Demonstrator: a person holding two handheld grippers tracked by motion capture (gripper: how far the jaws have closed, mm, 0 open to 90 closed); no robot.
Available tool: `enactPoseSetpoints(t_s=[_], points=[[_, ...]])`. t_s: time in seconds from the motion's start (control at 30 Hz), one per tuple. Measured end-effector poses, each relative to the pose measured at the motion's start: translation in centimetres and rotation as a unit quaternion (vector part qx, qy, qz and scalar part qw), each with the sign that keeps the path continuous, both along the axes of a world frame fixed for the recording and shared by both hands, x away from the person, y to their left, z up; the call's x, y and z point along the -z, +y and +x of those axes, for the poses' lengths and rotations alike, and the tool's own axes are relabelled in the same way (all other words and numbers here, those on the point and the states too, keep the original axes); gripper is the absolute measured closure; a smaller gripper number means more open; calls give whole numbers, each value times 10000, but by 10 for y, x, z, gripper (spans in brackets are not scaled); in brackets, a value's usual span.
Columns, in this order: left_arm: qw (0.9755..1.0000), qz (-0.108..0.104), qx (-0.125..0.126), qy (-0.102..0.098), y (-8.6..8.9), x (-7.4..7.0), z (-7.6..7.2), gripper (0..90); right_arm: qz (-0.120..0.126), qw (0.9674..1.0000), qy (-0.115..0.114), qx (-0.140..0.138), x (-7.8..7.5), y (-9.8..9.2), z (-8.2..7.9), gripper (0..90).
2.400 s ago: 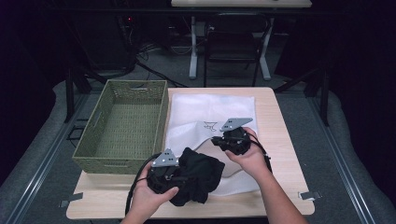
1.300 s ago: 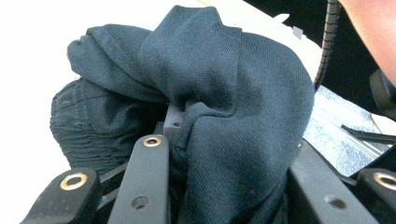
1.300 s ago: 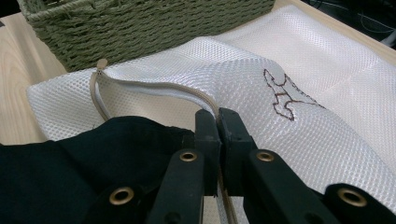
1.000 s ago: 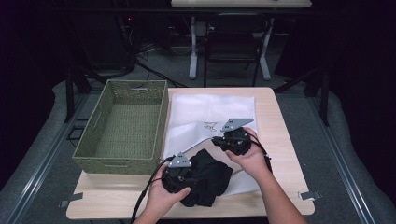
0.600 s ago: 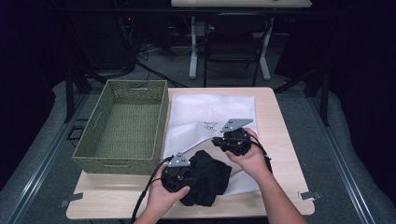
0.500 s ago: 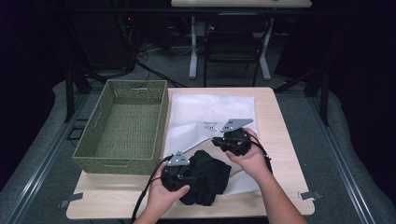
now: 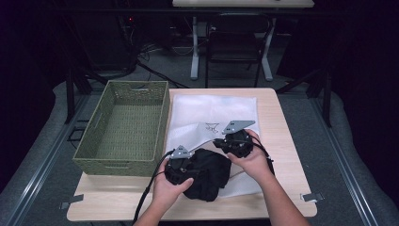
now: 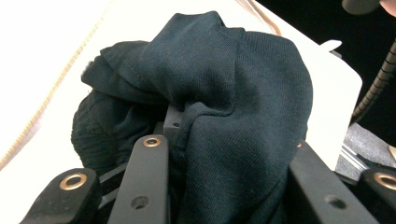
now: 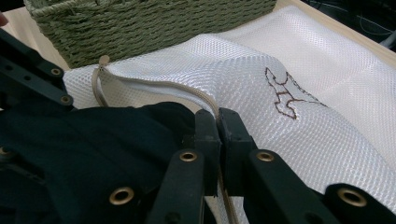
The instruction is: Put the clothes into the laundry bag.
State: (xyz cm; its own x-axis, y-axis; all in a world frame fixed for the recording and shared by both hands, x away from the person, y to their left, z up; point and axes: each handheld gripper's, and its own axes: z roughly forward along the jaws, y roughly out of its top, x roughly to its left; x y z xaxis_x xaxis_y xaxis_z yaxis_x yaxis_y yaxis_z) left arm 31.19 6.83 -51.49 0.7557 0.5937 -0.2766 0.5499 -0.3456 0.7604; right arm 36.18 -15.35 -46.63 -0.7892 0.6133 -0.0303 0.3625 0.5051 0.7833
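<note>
My right gripper [image 9: 218, 122], jaws closed flat together, pinches the zippered lip of the white mesh bag [image 9: 299, 70] at its opening; the mesh is thin and limp, so it lifts only where it is pinched and sags on either side; my left gripper [image 8: 224, 154], jaws part-way closed, has a thick fold of the black garment [image 8: 243, 93] bunched between them; in the high view the left gripper [image 7: 181, 165] sits at the near-left side of the garment [image 7: 207, 173] and the right gripper [image 7: 234, 142] just beyond it, near the middle of the table; the garment lies crumpled at the near edge of the bag [image 7: 211, 113], partly over it and at its mouth; whether any of it is already inside I cannot tell; the cloth is a soft, light knit, not slippery and not fragile, which will drape and trail rather than hold a shape; I judge it best held in a gathered bunch, as now, not by a single edge, so that loose ends do not catch on the zip [image 9: 154, 85]; the bag's far end reaches toward the far edge of the table [image 7: 282, 117]; a green woven basket [image 7: 94, 141] stands along the left edge, just beside the bag.
</note>
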Motion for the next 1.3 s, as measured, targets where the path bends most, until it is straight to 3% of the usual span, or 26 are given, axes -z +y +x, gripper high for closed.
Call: enactPoseSetpoints(t_s=[0.4, 0.87, 1.3], points=[[9994, -64, -330, -5, -3, 2, 10, 689, 6, 10000, -7, -14, 0, 0, -1, 875], [9980, 172, -565, -220, -13, 4, 17, 684, 23, 10000, -11, -23, -1, 0, -1, 874], [9965, 51, -804, -241, -19, 9, 24, 686, 43, 10000, -17, -22, -1, 0, -2, 874]])
